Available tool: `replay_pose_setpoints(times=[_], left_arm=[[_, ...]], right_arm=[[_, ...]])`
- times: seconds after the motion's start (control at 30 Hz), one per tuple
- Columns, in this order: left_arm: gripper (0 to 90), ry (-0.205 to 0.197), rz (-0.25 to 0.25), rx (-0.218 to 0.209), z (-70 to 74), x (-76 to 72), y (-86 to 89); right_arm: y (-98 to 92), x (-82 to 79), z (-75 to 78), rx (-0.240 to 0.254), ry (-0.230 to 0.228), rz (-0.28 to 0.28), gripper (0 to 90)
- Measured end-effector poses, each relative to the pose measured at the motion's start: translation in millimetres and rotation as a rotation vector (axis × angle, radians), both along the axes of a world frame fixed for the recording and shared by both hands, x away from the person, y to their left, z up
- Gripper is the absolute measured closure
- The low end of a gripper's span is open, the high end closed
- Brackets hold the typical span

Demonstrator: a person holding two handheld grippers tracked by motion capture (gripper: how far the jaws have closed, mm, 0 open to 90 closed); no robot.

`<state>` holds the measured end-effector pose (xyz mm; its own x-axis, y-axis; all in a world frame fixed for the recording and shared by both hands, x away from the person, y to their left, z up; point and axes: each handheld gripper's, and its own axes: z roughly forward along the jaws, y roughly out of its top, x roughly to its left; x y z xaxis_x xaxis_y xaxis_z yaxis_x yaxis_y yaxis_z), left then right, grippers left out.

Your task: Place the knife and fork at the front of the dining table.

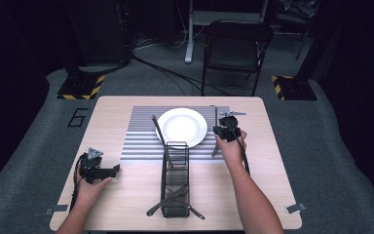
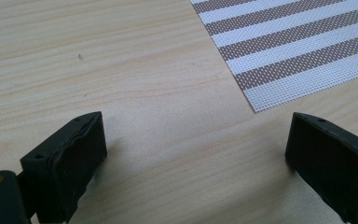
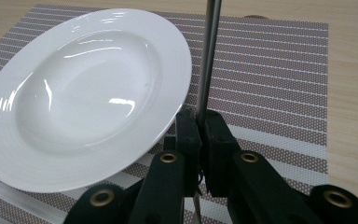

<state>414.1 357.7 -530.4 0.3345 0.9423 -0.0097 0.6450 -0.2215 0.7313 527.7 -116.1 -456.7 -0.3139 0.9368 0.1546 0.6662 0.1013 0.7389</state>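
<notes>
The right gripper (image 3: 200, 122) pinched a utensil (image 3: 209, 56) at the plate's (image 1: 181, 127) three o'clock, likely setting a place; the left gripper (image 2: 196, 154) rested spread.

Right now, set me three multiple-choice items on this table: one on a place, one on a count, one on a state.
1. Where does the white plate sit?
A. on the striped placemat
B. in the wire basket
C. on the bare table

2. How many plates are there?
A. three
B. two
C. one

3. How stand the jaws of the right hand-held gripper?
A. wide open
B. shut on the metal utensil
C. shut on the plate rim

Key: 1 A, the mat's stripes show all round it; 2 C, a single plate in the high view; 3 B, the right gripper view shows the handle pinched between the jaws.
</notes>
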Motion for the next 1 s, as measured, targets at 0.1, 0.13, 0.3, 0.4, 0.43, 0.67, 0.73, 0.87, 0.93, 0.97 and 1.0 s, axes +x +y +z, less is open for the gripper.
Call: replay_pose_setpoints(times=[0.1, 0.13, 0.3, 0.4, 0.43, 0.67, 0.73, 0.87, 0.93, 0.97, 1.0], left_arm=[[5.0, 0.000, 0.000, 0.000, 0.0, 0.1, -0.1], [5.0, 0.001, -0.001, 0.000, 0.0, 0.1, -0.1], [5.0, 0.001, -0.001, -0.001, 0.0, 0.1, -0.2], [5.0, 0.000, -0.001, 0.000, 0.0, 0.2, -0.1], [5.0, 0.000, -0.002, 0.000, 0.0, 0.2, -0.1], [5.0, 0.001, -0.002, -0.001, 0.0, 0.2, -0.1], [5.0, 0.000, -0.002, 0.000, 0.0, 0.2, -0.1], [5.0, 0.002, -0.001, -0.001, 0.1, 0.1, -0.2], [5.0, 0.000, -0.001, 0.000, 0.0, 0.1, -0.2], [5.0, 0.000, -0.001, 0.000, 0.0, 0.1, -0.2], [5.1, 0.000, 0.000, 0.000, 0.0, 0.1, -0.3]], right_arm=[[2.5, 2.3, -1.6, 0.006, 0.011, -0.016, 87.0], [3.1, 3.1, -2.0, 0.011, 0.015, -0.026, 87.1], [1.1, 10.6, -5.1, 0.041, 0.048, -0.082, 87.2], [-1.4, 12.9, -6.7, 0.070, 0.062, -0.102, 87.2], [-4.6, 15.5, -7.8, 0.084, 0.071, -0.110, 87.2], [-12.6, 24.7, -11.9, 0.150, 0.132, -0.143, 87.2], [-12.9, 25.6, -12.9, 0.156, 0.135, -0.151, 87.2], [-14.3, 29.6, -17.5, 0.169, 0.151, -0.164, 87.2], [-13.3, 31.4, -18.8, 0.178, 0.157, -0.174, 87.2], [-12.4, 31.9, -19.1, 0.180, 0.163, -0.183, 87.1], [-12.5, 33.8, -21.4, 0.171, 0.167, -0.185, 87.0]])
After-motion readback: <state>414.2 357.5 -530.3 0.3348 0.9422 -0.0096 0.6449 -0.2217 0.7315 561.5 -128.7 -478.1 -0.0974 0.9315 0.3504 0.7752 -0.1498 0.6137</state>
